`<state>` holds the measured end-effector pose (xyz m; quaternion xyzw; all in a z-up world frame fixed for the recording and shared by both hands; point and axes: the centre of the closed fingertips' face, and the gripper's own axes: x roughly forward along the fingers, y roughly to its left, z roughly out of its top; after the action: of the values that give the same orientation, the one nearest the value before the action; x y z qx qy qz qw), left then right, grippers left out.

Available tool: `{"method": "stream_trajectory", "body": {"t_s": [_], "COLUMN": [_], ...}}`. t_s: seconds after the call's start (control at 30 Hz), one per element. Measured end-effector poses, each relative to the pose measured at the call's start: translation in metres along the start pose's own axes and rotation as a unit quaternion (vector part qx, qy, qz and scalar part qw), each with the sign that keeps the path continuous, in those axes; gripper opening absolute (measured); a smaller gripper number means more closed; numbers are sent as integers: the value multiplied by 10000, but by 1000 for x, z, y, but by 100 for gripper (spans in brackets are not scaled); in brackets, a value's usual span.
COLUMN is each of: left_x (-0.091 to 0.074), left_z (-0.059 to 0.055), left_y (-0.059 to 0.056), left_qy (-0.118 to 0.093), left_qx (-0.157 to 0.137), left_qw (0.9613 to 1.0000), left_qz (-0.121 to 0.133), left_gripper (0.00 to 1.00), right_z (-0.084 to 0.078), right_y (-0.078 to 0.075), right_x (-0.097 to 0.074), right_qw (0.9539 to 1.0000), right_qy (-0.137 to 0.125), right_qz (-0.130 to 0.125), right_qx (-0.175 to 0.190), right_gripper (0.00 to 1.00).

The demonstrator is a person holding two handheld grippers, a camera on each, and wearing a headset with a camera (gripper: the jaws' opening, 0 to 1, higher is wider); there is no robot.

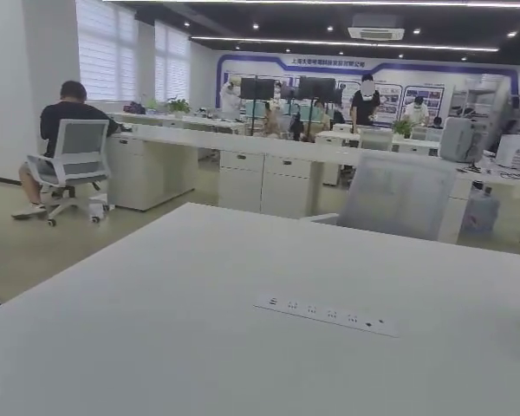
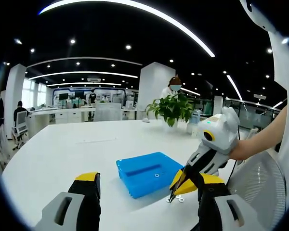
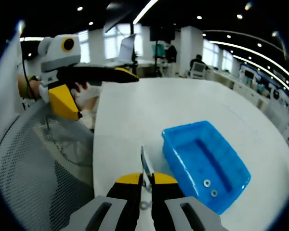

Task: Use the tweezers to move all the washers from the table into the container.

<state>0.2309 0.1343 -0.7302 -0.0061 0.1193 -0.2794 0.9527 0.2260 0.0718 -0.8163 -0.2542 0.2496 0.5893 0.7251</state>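
A blue container (image 2: pixel 143 178) (image 3: pixel 207 163) sits on the white table (image 2: pixel 62 159) with two washers (image 3: pixel 210 187) inside. My right gripper (image 3: pixel 144 182) (image 2: pixel 182 185) is shut on metal tweezers (image 3: pixel 145 166) (image 2: pixel 175 190), whose tips point down at the table just beside the container's near corner. One loose washer (image 2: pixel 180 198) (image 3: pixel 144 205) lies on the table by the tweezer tips. My left gripper (image 2: pixel 147 185) (image 3: pixel 98 94) is open and holds nothing; it hovers off the table's near edge, facing the container.
A mesh office chair (image 3: pixel 33 168) (image 2: pixel 260 187) stands right at the table edge under the grippers. A potted plant (image 2: pixel 171 109) is on the table beyond the container. The head view looks across a white table with an inset power strip (image 1: pixel 328 314) toward desks and seated people.
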Motion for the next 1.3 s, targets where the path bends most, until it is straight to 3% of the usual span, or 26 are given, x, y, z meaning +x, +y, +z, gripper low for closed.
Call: {"method": "stream_trajectory", "body": {"t_s": [0.07, 0.23, 0.47, 0.67, 0.87, 1.1, 1.3], "left_x": [0, 1, 1, 1, 1, 0, 0], "left_z": [0, 2, 5, 5, 5, 4, 3], "left_y": [0, -2, -4, -5, -4, -2, -1], "left_qy": [2, 6, 0, 3, 10, 24, 34], "left_qx": [4, 0, 5, 10, 16, 27, 35], "left_qw": [10000, 10000, 10000, 10000, 10000, 10000, 10000], "left_qz": [-4, 6, 9, 10, 23, 31, 34], "left_gripper": [84, 84, 84, 84, 84, 83, 83], "right_z": [1, 3, 30, 58, 70, 67, 45], "right_y": [2, 3, -5, -28, -57, -81, -107], "right_x": [1, 0, -21, -40, -47, -47, -39], "right_qw": [9998, 9998, 9992, 9970, 9917, 9863, 9706], "right_qy": [45, 46, -281, -646, -1007, -1071, -950], "right_qz": [13, -6, -119, -371, -566, -694, -786], "right_qx": [-201, -168, -248, -224, 570, 1048, 2068], "right_gripper": [3, 3, 3, 3, 3, 3, 3]}}
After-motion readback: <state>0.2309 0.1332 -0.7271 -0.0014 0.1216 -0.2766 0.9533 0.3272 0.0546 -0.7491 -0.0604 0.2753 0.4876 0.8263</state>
